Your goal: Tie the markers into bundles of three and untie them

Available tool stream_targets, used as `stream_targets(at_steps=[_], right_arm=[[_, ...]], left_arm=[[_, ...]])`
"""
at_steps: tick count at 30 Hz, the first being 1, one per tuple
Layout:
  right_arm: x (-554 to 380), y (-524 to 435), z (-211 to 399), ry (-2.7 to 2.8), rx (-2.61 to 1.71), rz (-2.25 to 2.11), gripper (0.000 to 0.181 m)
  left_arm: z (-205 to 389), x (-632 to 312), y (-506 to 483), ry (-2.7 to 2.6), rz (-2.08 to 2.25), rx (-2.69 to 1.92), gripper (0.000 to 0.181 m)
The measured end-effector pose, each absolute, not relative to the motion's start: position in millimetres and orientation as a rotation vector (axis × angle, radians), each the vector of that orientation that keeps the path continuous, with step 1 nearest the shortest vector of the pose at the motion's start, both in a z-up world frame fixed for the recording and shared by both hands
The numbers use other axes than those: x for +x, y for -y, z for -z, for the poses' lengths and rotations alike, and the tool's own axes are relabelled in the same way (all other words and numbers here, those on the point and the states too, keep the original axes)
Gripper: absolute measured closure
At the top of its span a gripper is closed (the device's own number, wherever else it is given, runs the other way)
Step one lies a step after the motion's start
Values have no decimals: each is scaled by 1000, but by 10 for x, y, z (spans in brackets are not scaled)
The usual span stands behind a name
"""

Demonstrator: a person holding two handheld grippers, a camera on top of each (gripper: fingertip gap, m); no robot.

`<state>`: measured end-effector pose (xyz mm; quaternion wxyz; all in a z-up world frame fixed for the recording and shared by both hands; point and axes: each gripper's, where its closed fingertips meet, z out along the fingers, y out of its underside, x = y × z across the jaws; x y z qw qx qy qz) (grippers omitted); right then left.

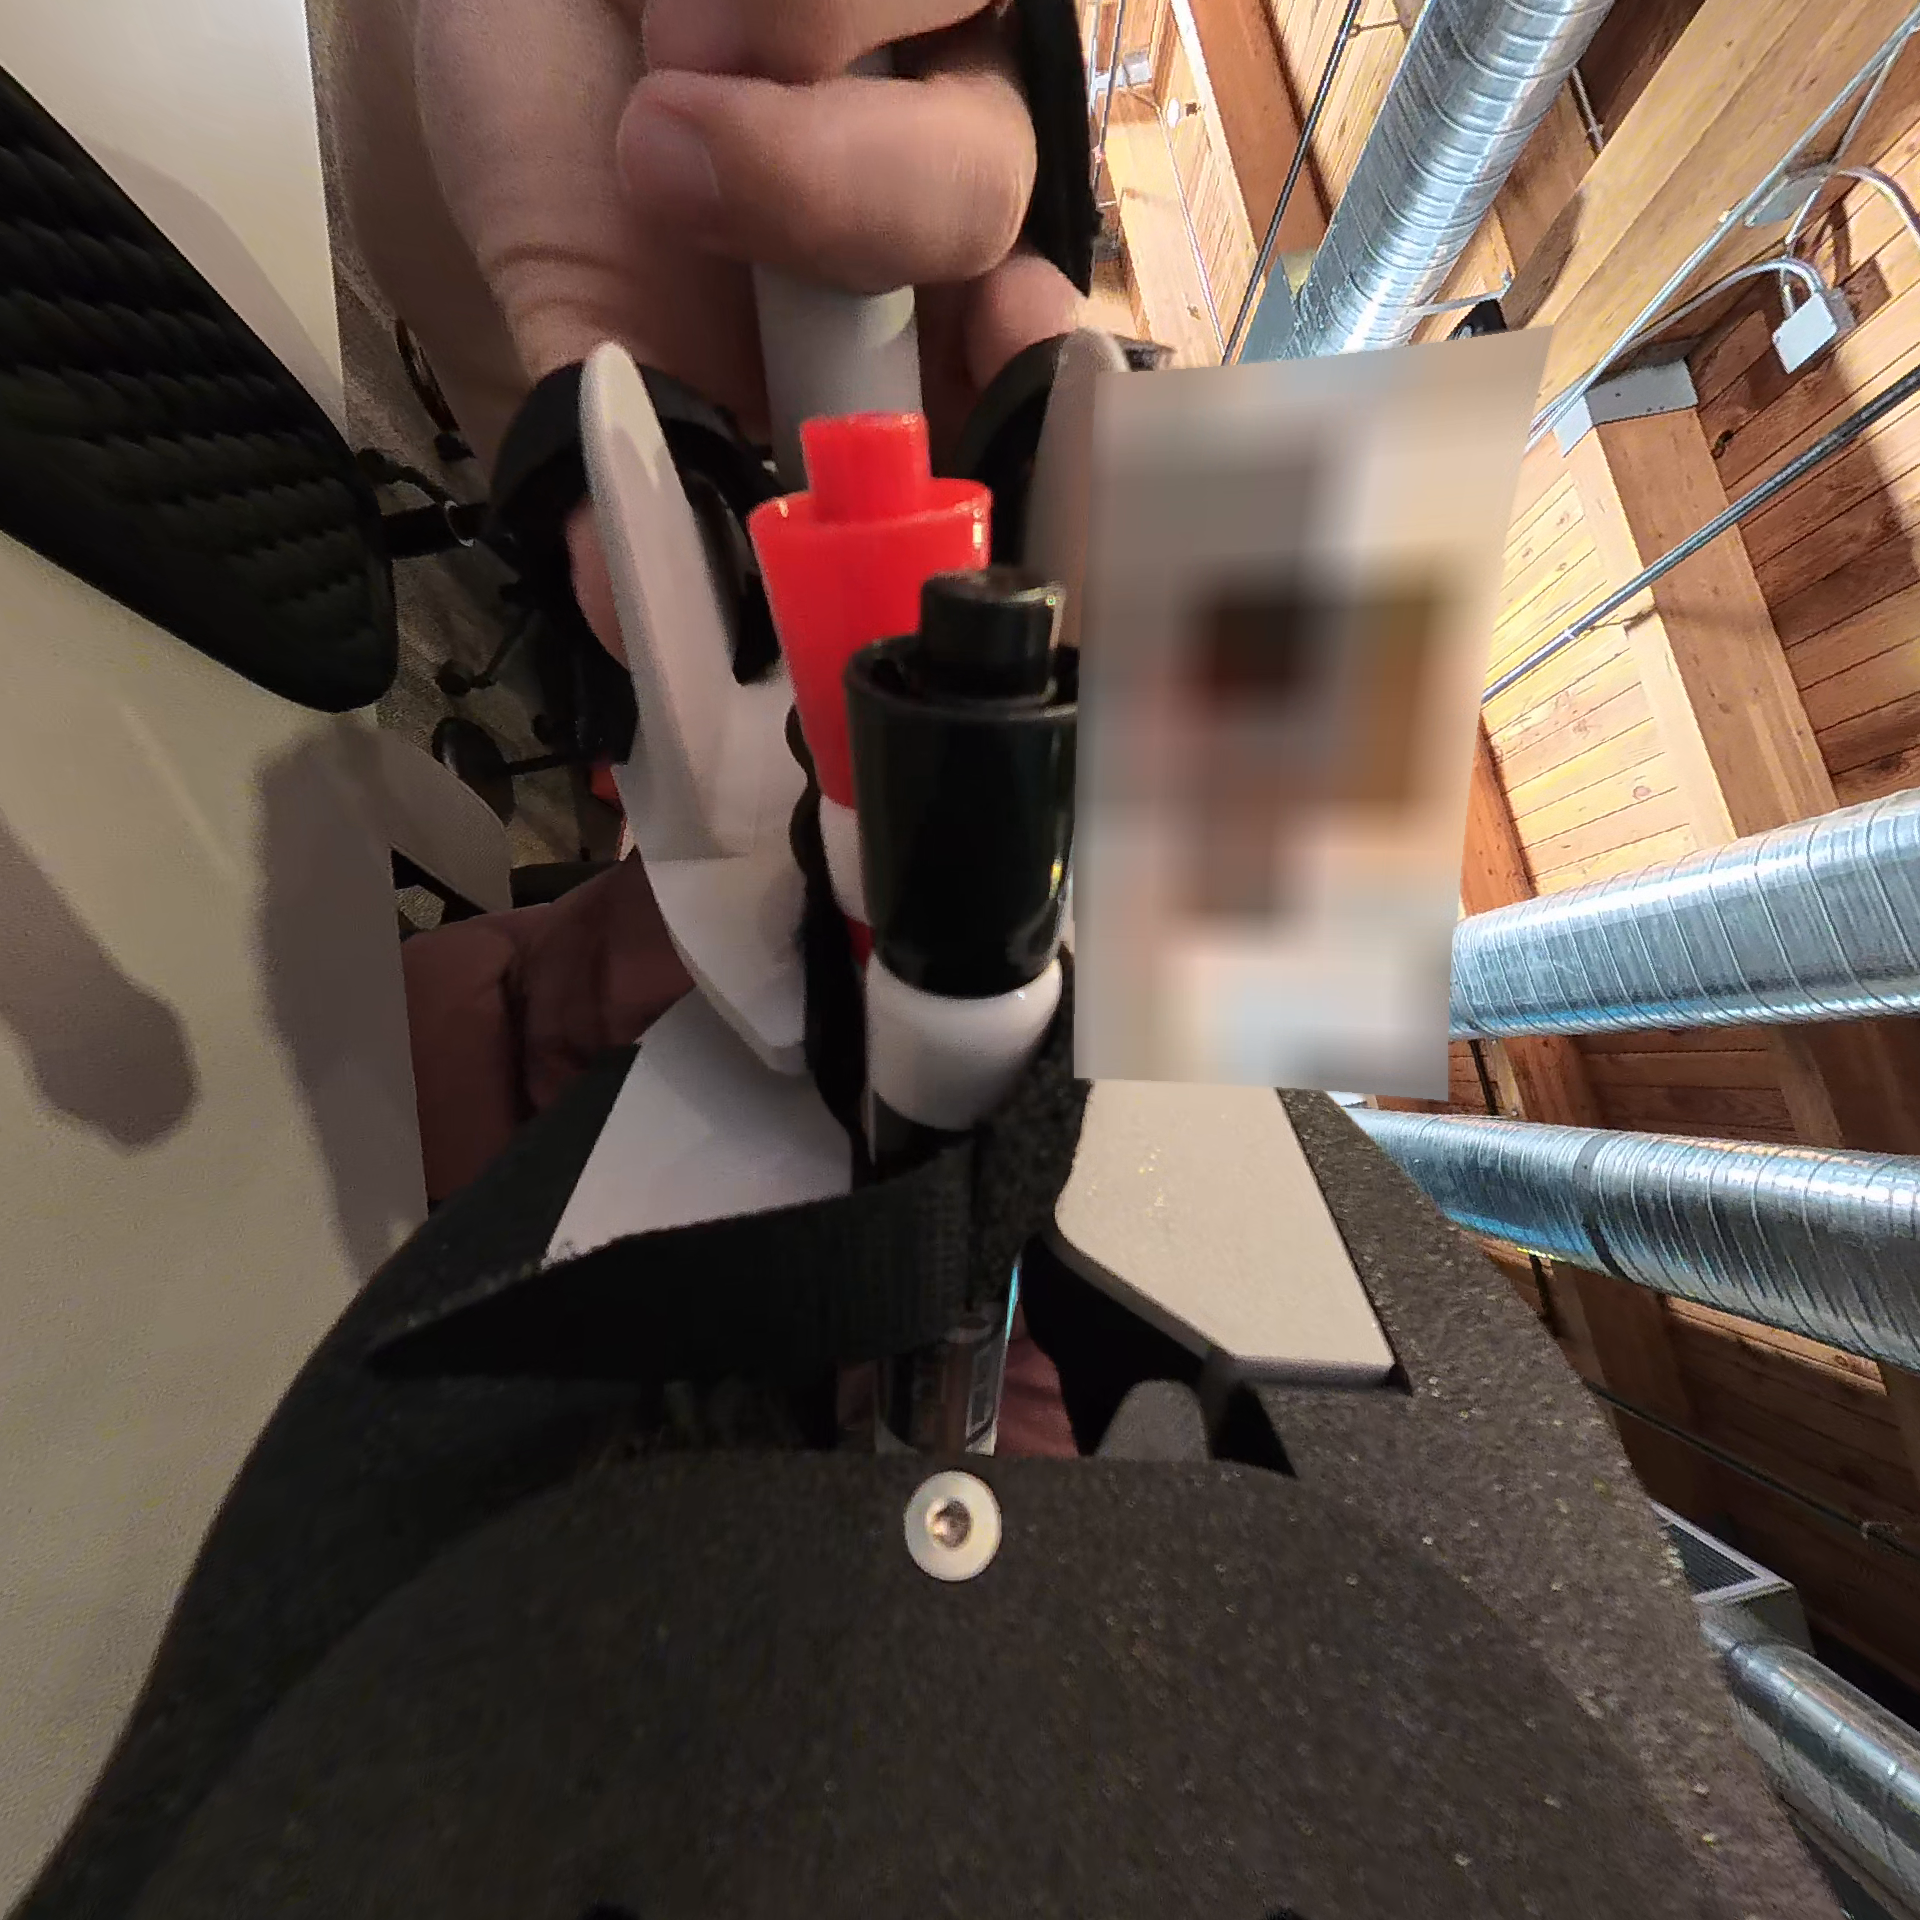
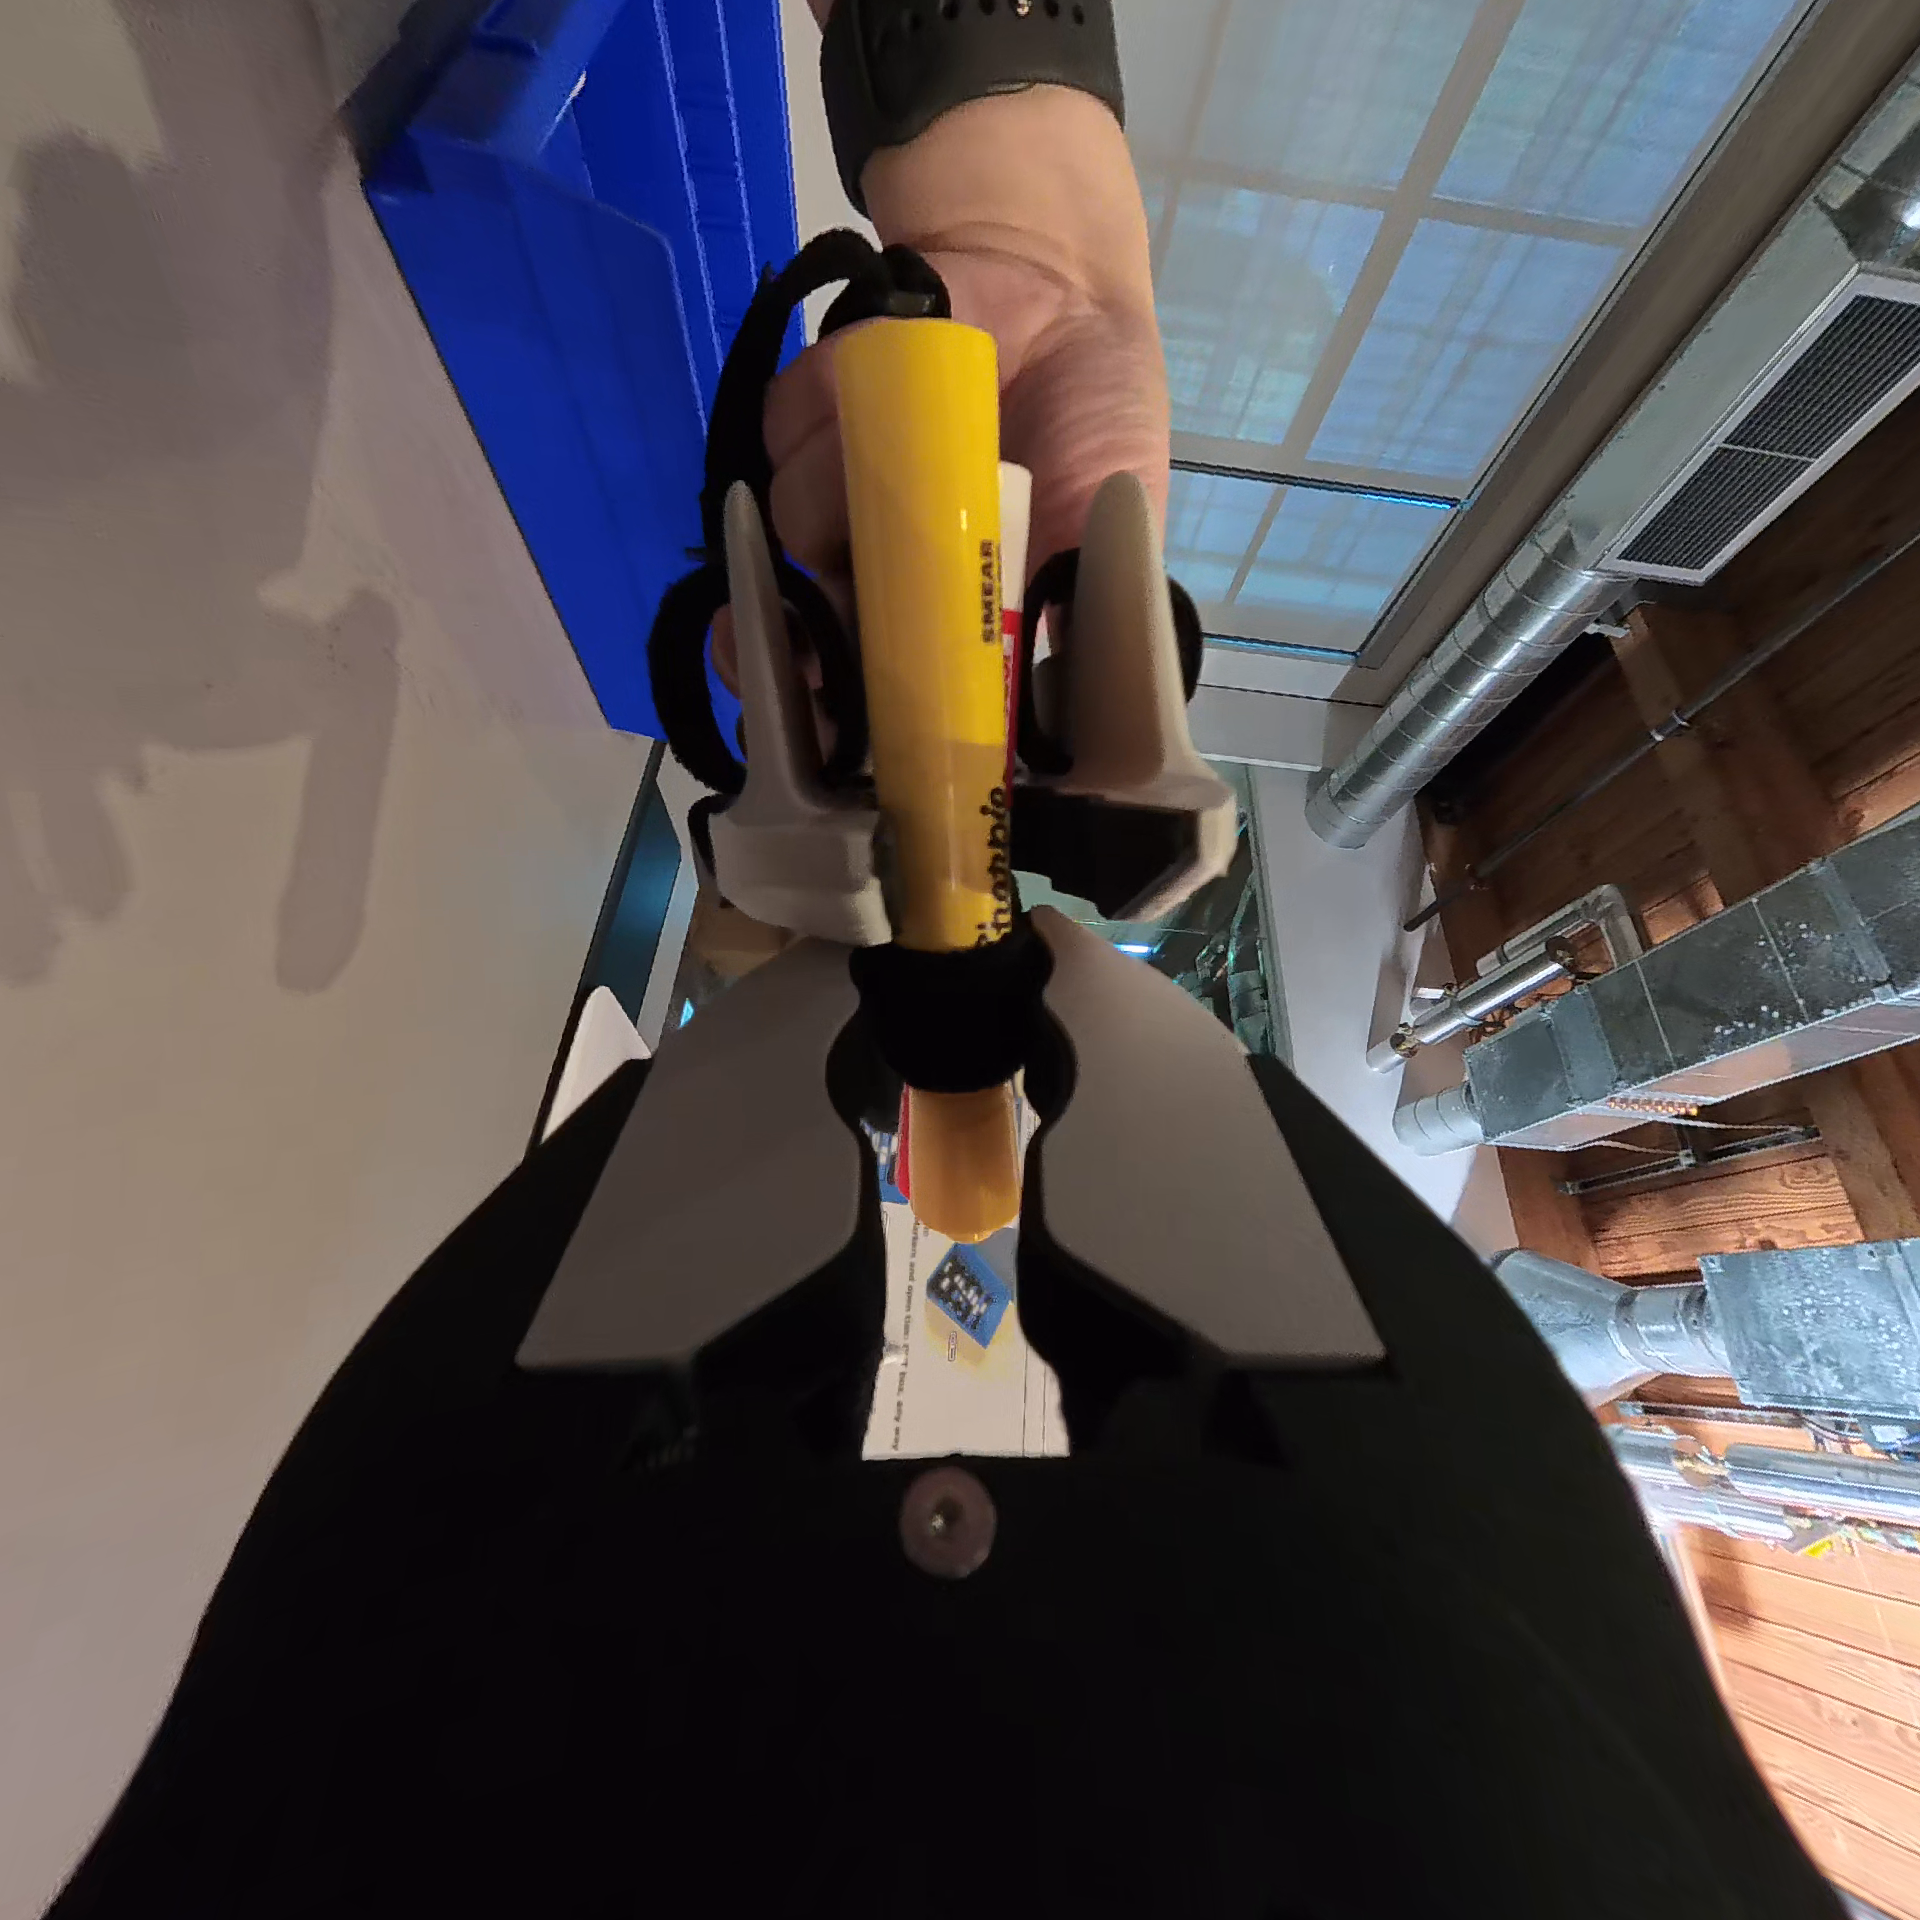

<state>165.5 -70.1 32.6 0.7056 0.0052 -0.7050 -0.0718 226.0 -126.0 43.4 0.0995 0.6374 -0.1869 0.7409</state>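
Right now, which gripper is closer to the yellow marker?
Right. The right gripper clamps the yellow marker at its black band; the left gripper straddles it farther along, contact unclear.

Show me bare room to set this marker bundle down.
Bare white surface lies left of the right gripper, bordered by the blue bin. The left wrist view shows more of it beside the black mesh chair. Crowded mid-air: marker bundle, strap, hand and left gripper all meet.
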Motion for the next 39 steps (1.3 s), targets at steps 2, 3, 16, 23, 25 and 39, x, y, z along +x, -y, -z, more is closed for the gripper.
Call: stream_targets(at_steps=[2,3,16,23,25,39], right_arm=[[1656,677,-317,1559,28,173,156],[1653,657,-303,1562,26,176,156],[1651,550,-117,1557,27,156,145],[1669,529,-151,1531,-3,134,133],[1695,521,-174,1525,-17,127,133],[1682,586,-183,1562,2,140,123]], left_arm=[[-433,2258,1234,535,-2207,1868,150],[-424,2257,1211,520,-2215,1867,150],[-275,2265,1105,431,-2230,1866,151],[-271,2275,1117,445,-2220,1866,153],[-269,2272,1123,450,-2218,1869,152],[-298,2289,1222,527,-2210,1860,153]])
